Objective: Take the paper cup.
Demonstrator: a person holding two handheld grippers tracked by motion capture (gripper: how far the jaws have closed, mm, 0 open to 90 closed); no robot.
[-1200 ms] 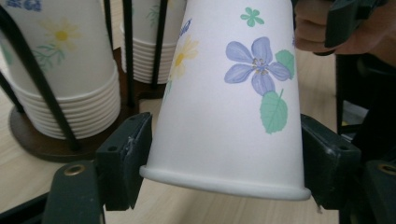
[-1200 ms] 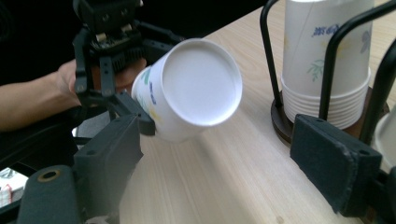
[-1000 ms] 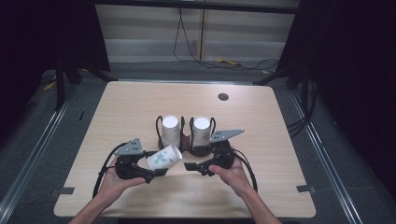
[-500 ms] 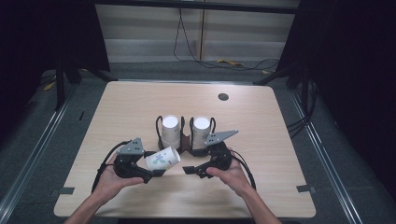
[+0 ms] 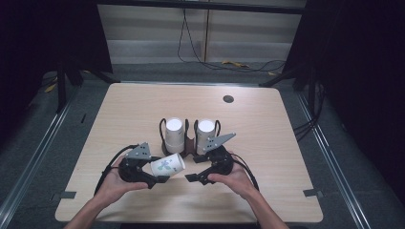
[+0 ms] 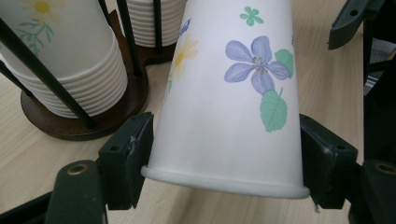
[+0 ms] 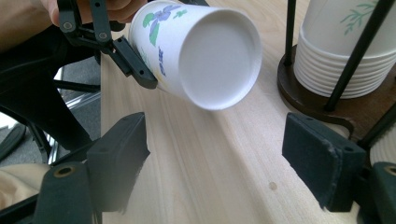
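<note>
Nearest, left claw clamped on a flowered paper cup near its rim, cup held on its side above the tabletop, base pointing at the right claw. Right claw gaping just beside that base, jaws just closing, nothing between them. Farther back, two cup stacks in a wire holder.

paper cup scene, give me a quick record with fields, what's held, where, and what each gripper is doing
held thing: paper cup, flower print, lying tilted, base toward the right gripper
left gripper: jaws clamped on the cup near its rim
right gripper: jaws apart, nothing between them, just been closing; facing the cup's base, not touching
cup stacks: two, upside down in a dark wire holder behind the grippers
surface: wooden table
</note>
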